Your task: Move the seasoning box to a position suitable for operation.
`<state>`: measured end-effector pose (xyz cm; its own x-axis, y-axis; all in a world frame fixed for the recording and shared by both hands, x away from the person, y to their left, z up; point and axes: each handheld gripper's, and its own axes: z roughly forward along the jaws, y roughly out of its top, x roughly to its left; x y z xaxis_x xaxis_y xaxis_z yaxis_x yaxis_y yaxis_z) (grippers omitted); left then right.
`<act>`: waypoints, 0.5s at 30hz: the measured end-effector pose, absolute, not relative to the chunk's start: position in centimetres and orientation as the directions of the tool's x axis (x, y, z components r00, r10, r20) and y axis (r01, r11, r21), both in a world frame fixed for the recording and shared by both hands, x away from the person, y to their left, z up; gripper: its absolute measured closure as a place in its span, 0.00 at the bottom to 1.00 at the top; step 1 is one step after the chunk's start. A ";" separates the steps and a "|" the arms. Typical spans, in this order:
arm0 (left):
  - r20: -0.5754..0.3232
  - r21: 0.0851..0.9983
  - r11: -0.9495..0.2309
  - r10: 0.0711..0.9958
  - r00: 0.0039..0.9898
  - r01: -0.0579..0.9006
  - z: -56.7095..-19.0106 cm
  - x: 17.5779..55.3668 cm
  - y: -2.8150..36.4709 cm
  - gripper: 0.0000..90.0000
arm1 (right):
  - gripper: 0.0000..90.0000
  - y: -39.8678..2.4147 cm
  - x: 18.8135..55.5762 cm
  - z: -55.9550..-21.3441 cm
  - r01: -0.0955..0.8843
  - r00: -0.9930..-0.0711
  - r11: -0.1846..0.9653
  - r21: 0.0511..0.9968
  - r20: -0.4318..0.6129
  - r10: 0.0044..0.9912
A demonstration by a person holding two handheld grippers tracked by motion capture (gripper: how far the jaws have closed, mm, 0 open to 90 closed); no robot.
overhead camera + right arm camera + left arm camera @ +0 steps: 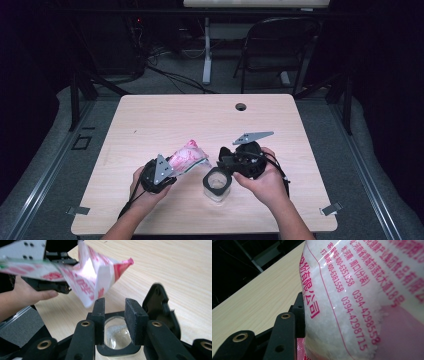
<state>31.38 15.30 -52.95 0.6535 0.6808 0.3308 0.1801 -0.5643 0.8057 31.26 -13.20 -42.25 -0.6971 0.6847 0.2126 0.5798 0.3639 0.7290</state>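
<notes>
A clear plastic bag (188, 157) of white granules with pink print is held up off the table, my left gripper (172, 170) shut on its lower end. In the left gripper view the bag (352, 297) presses against the one black finger (298, 312) I see; the other is hidden behind it. A small clear jar (216, 186) with a black rim stands on the table between my hands. My right gripper (226, 161) hovers at the jar's rim. Its jaws (115, 307) stand apart with nothing between the pads, and the jar mouth (117, 336) shows through the gap. The bag's torn corner (100, 282) hangs just above.
The light wooden table (165, 120) has a cable hole (241, 106) near its far edge. A black flap (160, 307), perhaps the jar's lid, stands up beside the jar. A dark chair (280, 45) and cables are on the floor beyond.
</notes>
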 end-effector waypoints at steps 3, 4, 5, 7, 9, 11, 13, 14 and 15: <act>0.333 0.805 -0.567 0.676 0.658 0.175 -53.1 31.2 15.1 0.67 | 0.79 -12.9 31.5 -41.3 0.577 -0.701 0.368 0.730 0.211 0.681; 0.335 0.802 -0.572 0.671 0.661 0.174 -53.1 31.2 15.0 0.67 | 0.80 -12.8 31.6 -41.0 0.571 -0.708 0.371 0.732 0.210 0.674; 0.339 0.799 -0.576 0.668 0.663 0.172 -53.2 31.1 14.9 0.67 | 0.80 -12.6 31.7 -40.6 0.572 -0.710 0.374 0.731 0.213 0.671; 0.342 0.796 -0.581 0.662 0.667 0.169 -53.3 31.1 14.7 0.67 | 0.80 -12.3 31.8 -40.0 0.564 -0.714 0.380 0.733 0.201 0.671; 0.346 0.790 -0.589 0.655 0.672 0.167 -53.3 31.0 14.6 0.67 | 0.81 -12.0 31.9 -39.6 0.558 -0.720 0.383 0.736 0.199 0.665; 0.345 0.790 -0.591 0.651 0.677 0.166 -53.4 31.0 14.4 0.67 | 0.81 -11.8 32.0 -39.2 0.556 -0.727 0.389 0.735 0.202 0.657; 0.352 0.785 -0.598 0.645 0.679 0.161 -53.5 30.9 14.3 0.67 | 0.81 -11.5 31.9 -38.8 0.549 -0.731 0.391 0.739 0.197 0.653; 0.351 0.785 -0.597 0.646 0.678 0.162 -53.6 30.9 14.2 0.67 | 0.81 -11.4 31.9 -38.8 0.548 -0.736 0.395 0.738 0.200 0.647; 0.359 0.780 -0.606 0.638 0.681 0.157 -53.6 30.9 14.1 0.67 | 0.81 -11.3 31.9 -38.7 0.547 -0.736 0.392 0.740 0.203 0.645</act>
<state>30.87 14.11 -53.57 0.6808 0.6384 0.3591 0.1571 -0.6061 0.7797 31.88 -11.27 -38.72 -0.7364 0.6453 0.2032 0.5472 0.3916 0.7397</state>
